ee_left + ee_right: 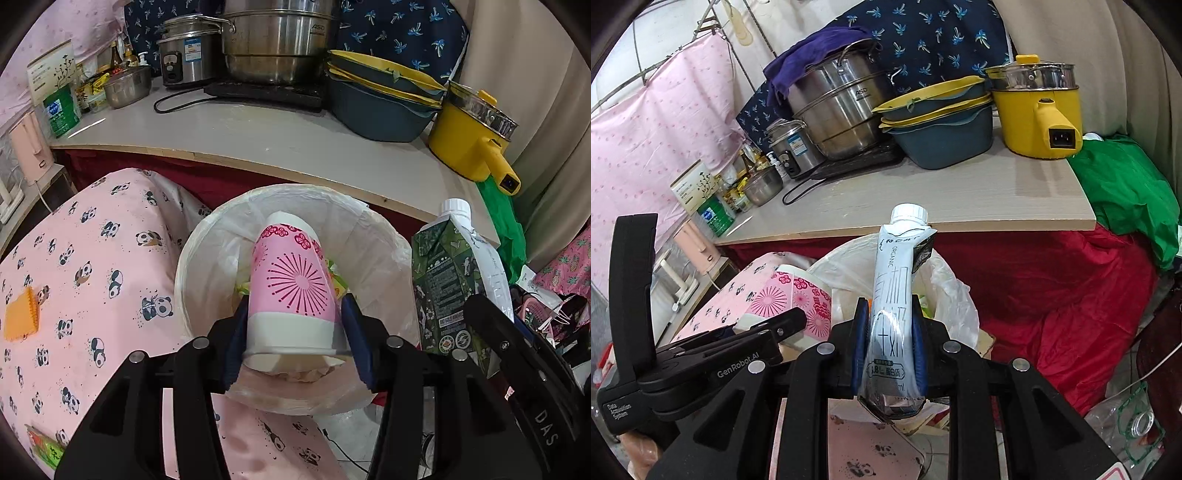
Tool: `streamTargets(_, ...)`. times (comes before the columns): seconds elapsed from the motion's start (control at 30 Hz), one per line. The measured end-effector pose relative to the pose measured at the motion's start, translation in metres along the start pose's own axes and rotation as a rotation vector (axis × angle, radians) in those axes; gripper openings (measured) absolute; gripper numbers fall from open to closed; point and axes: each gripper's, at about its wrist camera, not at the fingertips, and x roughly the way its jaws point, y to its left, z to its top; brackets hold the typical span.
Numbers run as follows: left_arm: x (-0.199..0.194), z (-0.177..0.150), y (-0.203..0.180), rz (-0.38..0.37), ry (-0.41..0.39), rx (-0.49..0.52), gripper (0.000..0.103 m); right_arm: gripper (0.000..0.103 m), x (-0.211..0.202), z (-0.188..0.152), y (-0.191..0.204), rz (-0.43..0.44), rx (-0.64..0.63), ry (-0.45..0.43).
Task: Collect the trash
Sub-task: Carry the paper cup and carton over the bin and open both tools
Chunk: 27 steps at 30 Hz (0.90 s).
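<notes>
Left tongs [293, 332]: we see the pink flowered paper cup [291, 284] between the pads, base-first above the white-lined bin [207, 251]; grip uncertain.
Right tongs [888, 332]: clamp the crushed pale-blue milk carton [892, 302], cap up, beside the bin, queued for dropping.

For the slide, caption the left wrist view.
Left gripper holds a pink paper cup over the lined trash bin, milk carton alongside.
</notes>
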Motion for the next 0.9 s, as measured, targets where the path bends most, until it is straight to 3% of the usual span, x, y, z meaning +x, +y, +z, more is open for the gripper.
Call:
streamTargets(0.13,0.007,0.001,0.005,0.028,0.0,-0.012,0.056,0.021,0.008,0.001,0.002,0.004,-0.003,0.006)
streamTargets(0.9,-0.001,-0.007,0.048,0.147,-0.046,-0.052,0.056,0.02,0.069,0.01,0.043,0.033,-0.08,0.071)
